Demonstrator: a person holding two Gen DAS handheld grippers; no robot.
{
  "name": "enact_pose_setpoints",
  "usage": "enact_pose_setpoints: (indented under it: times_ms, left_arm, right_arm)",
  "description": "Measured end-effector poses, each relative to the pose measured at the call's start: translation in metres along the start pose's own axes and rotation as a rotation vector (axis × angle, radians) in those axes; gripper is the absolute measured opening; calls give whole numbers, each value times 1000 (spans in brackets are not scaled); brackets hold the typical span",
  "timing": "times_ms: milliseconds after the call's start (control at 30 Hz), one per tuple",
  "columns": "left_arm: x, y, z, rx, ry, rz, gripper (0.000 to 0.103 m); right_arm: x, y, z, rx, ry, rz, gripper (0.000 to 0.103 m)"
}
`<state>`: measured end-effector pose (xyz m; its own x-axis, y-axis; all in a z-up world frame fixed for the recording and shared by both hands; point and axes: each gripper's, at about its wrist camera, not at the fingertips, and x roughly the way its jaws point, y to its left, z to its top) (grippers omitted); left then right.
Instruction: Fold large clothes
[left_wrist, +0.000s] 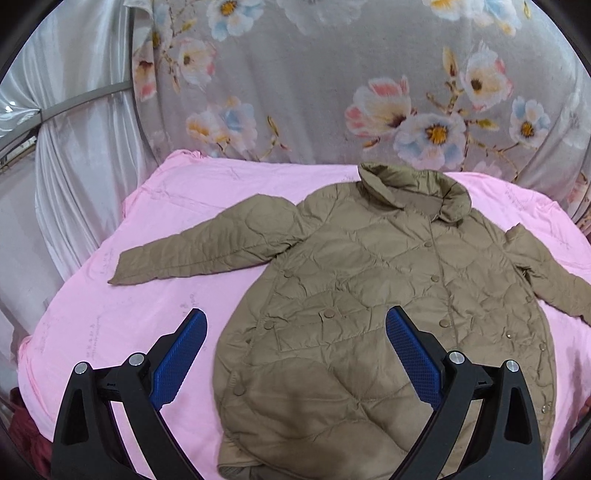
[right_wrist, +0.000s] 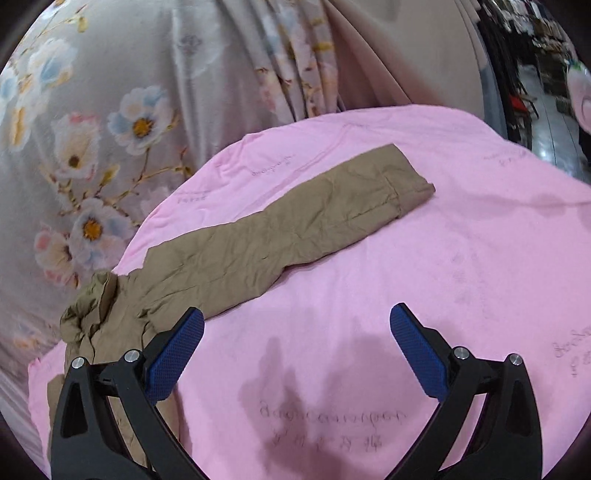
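Observation:
A tan quilted jacket (left_wrist: 369, 280) lies flat, front up and buttoned, on a pink sheet (left_wrist: 155, 229). Its collar points away from me and both sleeves are spread out to the sides. My left gripper (left_wrist: 295, 325) is open and empty above the jacket's lower left front. In the right wrist view one sleeve (right_wrist: 288, 229) stretches away to the upper right across the pink sheet (right_wrist: 443, 258), with its cuff (right_wrist: 410, 184) at the far end. My right gripper (right_wrist: 297, 321) is open and empty above bare sheet, just right of the sleeve's shoulder end.
A grey flowered cloth (left_wrist: 332, 81) hangs behind the bed. A white curtain (left_wrist: 81, 155) hangs at the left. Something dark red (left_wrist: 26, 435) lies low at the left edge. A shop floor (right_wrist: 546, 110) shows at the far right.

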<state>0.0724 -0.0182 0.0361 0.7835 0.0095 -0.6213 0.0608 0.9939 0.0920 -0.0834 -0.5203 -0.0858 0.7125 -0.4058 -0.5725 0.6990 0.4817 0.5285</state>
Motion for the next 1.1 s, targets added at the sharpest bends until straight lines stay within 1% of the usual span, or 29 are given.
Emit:
enact_pose_setpoints:
  times_ms: [100, 200, 267, 300, 500, 533, 567, 633, 667, 700, 733, 767, 800, 833, 867, 933, 1033, 1100]
  left_arm:
    - [15, -4, -3, 10, 19, 6, 96]
    - [28, -7, -6, 13, 44, 9, 96]
    - [35, -8, -9, 14, 58, 25, 96]
    - [39, -8, -10, 15, 65, 28, 96]
    - [49, -7, -19, 0, 86, 45, 96]
    - [51, -7, -21, -3, 90, 48, 96]
    - [53, -6, -22, -4, 97, 50, 96]
    - [57, -4, -24, -8, 109, 54, 96]
    - [58, -2, -25, -11, 112, 55, 96]
    - [59, -1, -26, -13, 116, 57, 96]
    - [61, 0, -27, -14, 119, 59, 96]
    - [63, 1, -29, -13, 122, 62, 96]
    - [65, 3, -30, -14, 125, 64, 96]
    - [66, 4, -31, -15, 128, 65, 96]
    - [69, 7, -32, -18, 133, 67, 96]
    - [74, 12, -35, -26, 140, 71, 96]
    - [81, 23, -39, -40, 154, 85, 96]
    - [86, 32, -43, -57, 166, 93, 96]
  right_arm:
    - [24, -7, 11, 54, -20, 12, 98]
    - [45, -16, 17, 117, 1, 35, 98]
    - [56, -24, 21, 175, 8, 40, 98]
    - [57, -24, 25, 181, -7, 38, 98]
    - [72, -24, 37, 180, -21, 35, 98]
    - [74, -24, 38, 181, -24, 42, 95]
    - [77, -24, 38, 181, -21, 51, 82]
    - [81, -24, 37, 183, -11, 52, 68]
    - [84, -23, 37, 183, -7, 58, 58]
    - [86, -23, 37, 186, 0, 69, 51]
    - [87, -23, 36, 190, 4, 77, 37]
    - [87, -22, 36, 188, 5, 77, 26]
    - [85, -18, 37, 181, -1, 81, 22]
    - [83, -15, 37, 172, -4, 86, 13]
    - [79, -8, 39, 164, -14, 97, 9]
    - [66, 8, 43, 143, -40, 126, 7]
    - [34, 59, 48, 33, -98, 199, 6]
    - [11, 107, 47, -83, -133, 260, 6]
